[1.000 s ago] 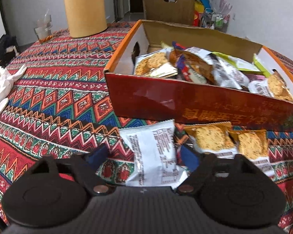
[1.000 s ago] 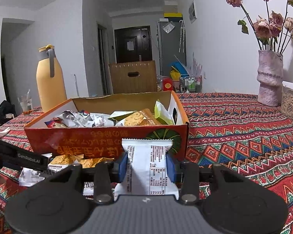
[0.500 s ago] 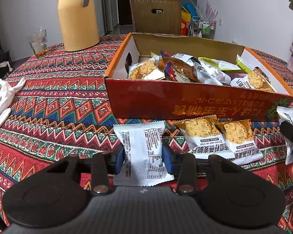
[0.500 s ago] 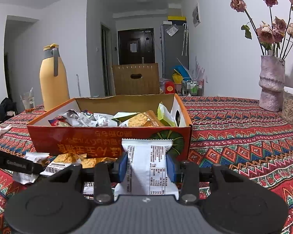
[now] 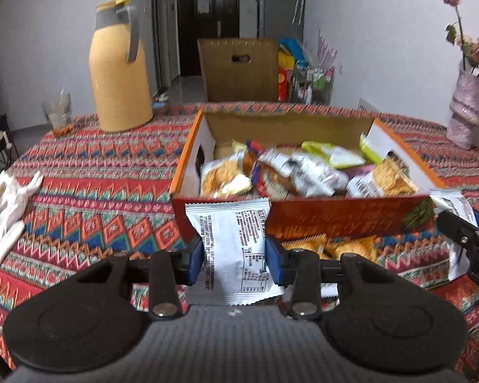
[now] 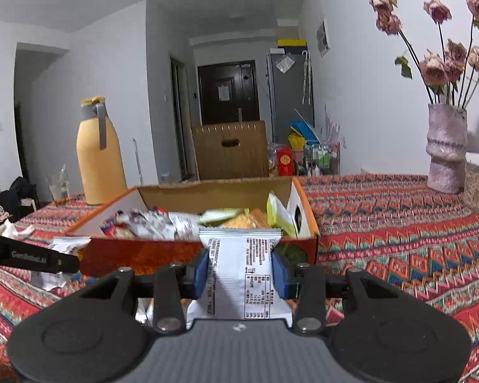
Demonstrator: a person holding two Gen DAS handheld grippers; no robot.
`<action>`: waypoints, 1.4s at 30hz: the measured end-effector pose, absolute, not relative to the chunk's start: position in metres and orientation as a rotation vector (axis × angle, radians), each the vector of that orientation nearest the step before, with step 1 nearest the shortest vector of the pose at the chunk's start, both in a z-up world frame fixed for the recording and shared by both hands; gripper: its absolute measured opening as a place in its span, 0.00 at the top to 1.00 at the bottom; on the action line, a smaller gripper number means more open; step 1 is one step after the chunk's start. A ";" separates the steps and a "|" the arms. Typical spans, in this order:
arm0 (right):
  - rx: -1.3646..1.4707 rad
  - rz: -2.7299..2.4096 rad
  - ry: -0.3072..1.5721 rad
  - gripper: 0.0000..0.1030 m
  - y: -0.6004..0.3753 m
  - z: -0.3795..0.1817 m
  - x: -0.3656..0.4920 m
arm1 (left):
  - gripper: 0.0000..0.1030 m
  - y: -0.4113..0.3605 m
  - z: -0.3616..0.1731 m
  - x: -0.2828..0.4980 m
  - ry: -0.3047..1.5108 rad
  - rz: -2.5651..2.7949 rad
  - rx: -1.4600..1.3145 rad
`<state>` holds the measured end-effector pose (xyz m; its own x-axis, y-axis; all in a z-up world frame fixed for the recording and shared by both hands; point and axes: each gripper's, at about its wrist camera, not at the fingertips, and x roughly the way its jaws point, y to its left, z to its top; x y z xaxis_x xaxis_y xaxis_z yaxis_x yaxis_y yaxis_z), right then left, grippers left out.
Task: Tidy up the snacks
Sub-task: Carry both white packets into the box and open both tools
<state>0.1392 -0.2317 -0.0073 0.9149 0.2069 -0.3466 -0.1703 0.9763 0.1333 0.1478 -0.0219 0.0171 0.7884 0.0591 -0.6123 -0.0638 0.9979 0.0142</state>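
Between my left jaws: my left gripper [image 5: 233,260] pinches a white crinkle-edged snack packet with black print [image 5: 231,242], just closed on it, clear of the cloth.
Between my right jaws: my right gripper [image 6: 239,269] clamps a second white printed snack packet [image 6: 239,271] the same way.
Just ahead: the open red-and-orange cardboard box [image 5: 335,220] already holds a heap of wrapped snacks.
Done: most packets are boxed, I judge.
Left: my two packets, plus two orange-topped biscuit packs [image 5: 329,247] on the zigzag-patterned tablecloth [image 5: 105,191] before the box.
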 end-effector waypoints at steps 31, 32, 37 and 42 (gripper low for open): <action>0.136 0.166 0.331 0.61 -0.217 0.005 0.248 | 0.60 -0.025 0.038 0.244 0.563 0.077 -0.122; 0.133 0.167 0.337 0.61 -0.215 0.003 0.250 | 0.60 -0.023 0.036 0.246 0.568 0.078 -0.123; 0.122 0.180 0.376 0.61 -0.210 -0.009 0.255 | 0.60 -0.022 0.028 0.250 0.587 0.065 -0.117; 0.124 0.176 0.395 0.56 -0.210 -0.012 0.254 | 0.42 -0.019 0.025 0.247 0.581 0.056 -0.136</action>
